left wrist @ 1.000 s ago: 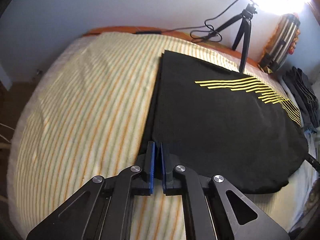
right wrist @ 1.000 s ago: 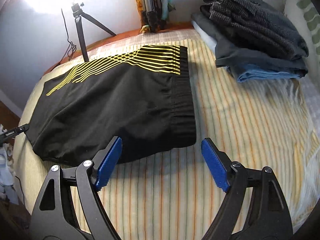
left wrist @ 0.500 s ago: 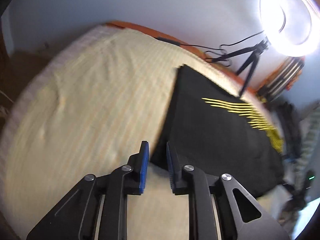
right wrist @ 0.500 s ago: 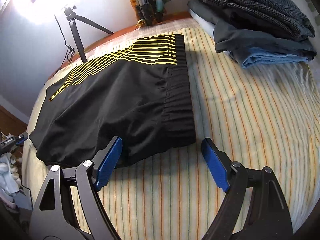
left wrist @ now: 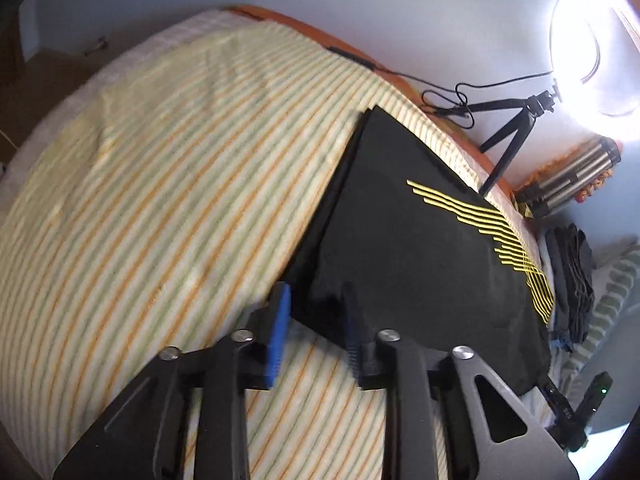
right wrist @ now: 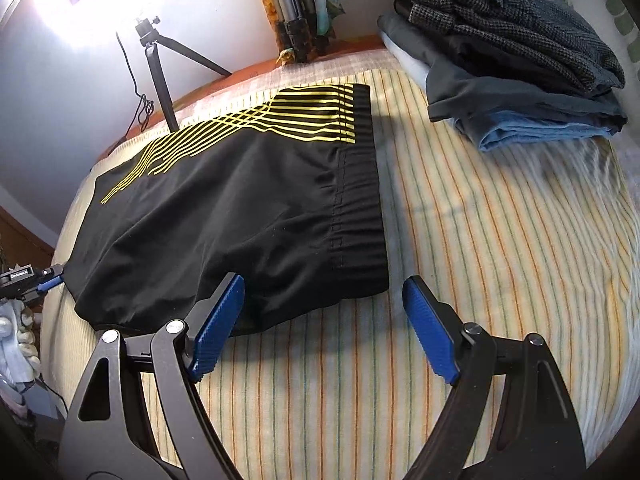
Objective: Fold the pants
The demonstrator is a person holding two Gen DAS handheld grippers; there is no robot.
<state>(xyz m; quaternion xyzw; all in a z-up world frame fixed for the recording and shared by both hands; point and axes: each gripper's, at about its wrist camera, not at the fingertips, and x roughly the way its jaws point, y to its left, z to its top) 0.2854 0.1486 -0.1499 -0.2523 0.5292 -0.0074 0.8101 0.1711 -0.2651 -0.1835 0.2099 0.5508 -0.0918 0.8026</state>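
Pants (left wrist: 420, 264) corner at 12 o'clock of left gripper (left wrist: 316, 320), just opening, narrow, unclamped; right gripper (right wrist: 324, 320) wide, empty.

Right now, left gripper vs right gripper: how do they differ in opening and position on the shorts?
The left gripper has just been opening and shows a narrow gap; the right gripper stands wide. The left gripper sits at the leg-hem corner of the black shorts, fabric between its pads; the right gripper straddles the near waistband corner, pressing nothing. Both have blue pads and point down at the striped bedspread.
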